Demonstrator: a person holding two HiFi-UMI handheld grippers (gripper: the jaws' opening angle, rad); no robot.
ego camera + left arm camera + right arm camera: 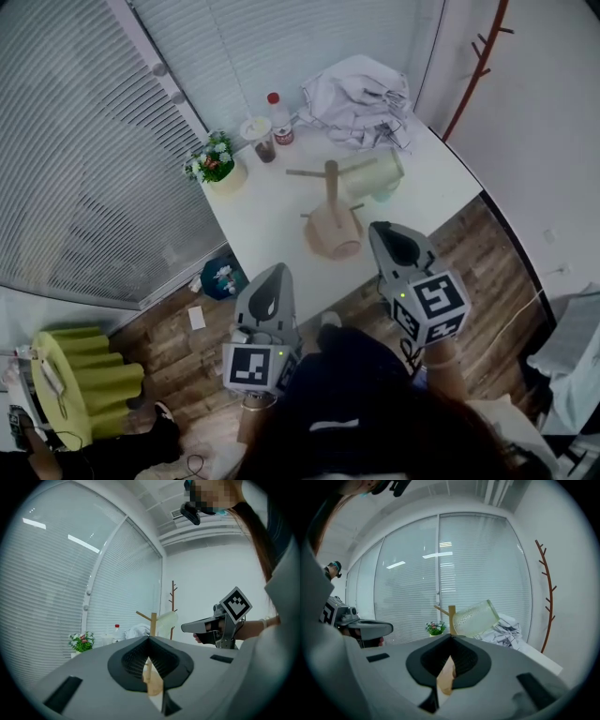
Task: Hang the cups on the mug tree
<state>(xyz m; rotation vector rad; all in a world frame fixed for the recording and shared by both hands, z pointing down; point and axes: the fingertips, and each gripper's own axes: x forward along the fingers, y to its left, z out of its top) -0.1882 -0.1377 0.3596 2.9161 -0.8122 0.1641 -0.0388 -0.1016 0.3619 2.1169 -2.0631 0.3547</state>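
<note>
left hand-held gripper [277, 270] seemingly closed, right hand-held gripper [385, 229] closed, cup [373, 172] on mug tree [331, 190]

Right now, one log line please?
pale green translucent cup: hung on wooden mug tree | left claw: shut, empty | right claw: shut, empty

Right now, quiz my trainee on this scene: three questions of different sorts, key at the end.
1. True or false: a cup hangs on the mug tree.
2. What lies at the far corner of the table, behind the tree? A) a crumpled white cloth B) a laptop C) a stack of plates
3. Fill in: the right gripper has its jaws ____ and holds nothing.

Key: 1 true; 2 A; 3 shut.
</note>
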